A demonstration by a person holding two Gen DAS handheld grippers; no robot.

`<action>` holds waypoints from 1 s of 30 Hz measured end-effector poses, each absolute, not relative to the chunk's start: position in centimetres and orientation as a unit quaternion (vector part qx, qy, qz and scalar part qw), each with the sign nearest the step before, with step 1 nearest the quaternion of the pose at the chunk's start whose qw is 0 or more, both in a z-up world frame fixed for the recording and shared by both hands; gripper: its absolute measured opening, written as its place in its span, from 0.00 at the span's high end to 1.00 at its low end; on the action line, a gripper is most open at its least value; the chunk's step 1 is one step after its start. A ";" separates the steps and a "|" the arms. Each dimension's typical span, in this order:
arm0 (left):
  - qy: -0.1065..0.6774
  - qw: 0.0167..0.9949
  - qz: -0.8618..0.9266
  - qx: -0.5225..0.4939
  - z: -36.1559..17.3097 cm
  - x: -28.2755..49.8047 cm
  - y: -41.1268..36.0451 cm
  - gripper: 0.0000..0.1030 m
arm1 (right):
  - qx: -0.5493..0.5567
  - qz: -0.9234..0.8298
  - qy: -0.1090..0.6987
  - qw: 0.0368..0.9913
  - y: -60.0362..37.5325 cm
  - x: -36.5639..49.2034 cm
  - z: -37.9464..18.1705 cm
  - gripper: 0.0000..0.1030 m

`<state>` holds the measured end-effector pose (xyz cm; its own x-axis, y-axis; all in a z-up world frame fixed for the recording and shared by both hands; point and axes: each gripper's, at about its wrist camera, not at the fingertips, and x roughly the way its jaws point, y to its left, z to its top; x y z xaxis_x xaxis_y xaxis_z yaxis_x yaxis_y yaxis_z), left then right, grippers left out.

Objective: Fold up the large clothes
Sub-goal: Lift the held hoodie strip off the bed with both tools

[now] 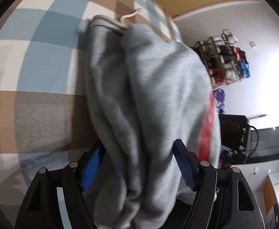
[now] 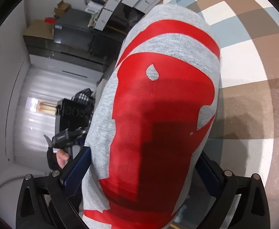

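A checked blue, brown and cream cover (image 1: 44, 61) lies beneath a grey hoodie (image 1: 143, 99) with a red print (image 2: 158, 114), no lettering readable. The left gripper (image 1: 139, 164) clamps bunched grey cloth. The right gripper (image 2: 143, 173) stands wide, cloth between its jaws; grip unclear.

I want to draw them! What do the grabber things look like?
Both are black. The left gripper has bright blue ribbed pads and round silver pins on angular black arms. The right gripper has darker blue pads and the same silver pins.
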<state>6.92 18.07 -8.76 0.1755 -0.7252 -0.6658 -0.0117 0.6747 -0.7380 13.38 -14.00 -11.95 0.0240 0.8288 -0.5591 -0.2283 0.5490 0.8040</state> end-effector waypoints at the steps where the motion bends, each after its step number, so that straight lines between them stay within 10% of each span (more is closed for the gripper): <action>1: 0.591 0.693 -0.257 -0.322 -9.0 7.0 18.0 0.34 | 0.263 0.398 0.577 0.663 -14.0 13.5 -12.1 0.00; 30: 0.605 0.651 -0.288 -0.356 -9.9 6.5 17.0 0.34 | 0.301 0.408 0.602 0.616 -14.9 13.1 -13.5 0.00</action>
<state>6.45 17.05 -9.93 0.1019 -0.8065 -0.5824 -0.0561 0.5799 -0.8128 13.11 -14.91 -13.46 -0.0584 0.8662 -0.4962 -0.1406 0.4850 0.8632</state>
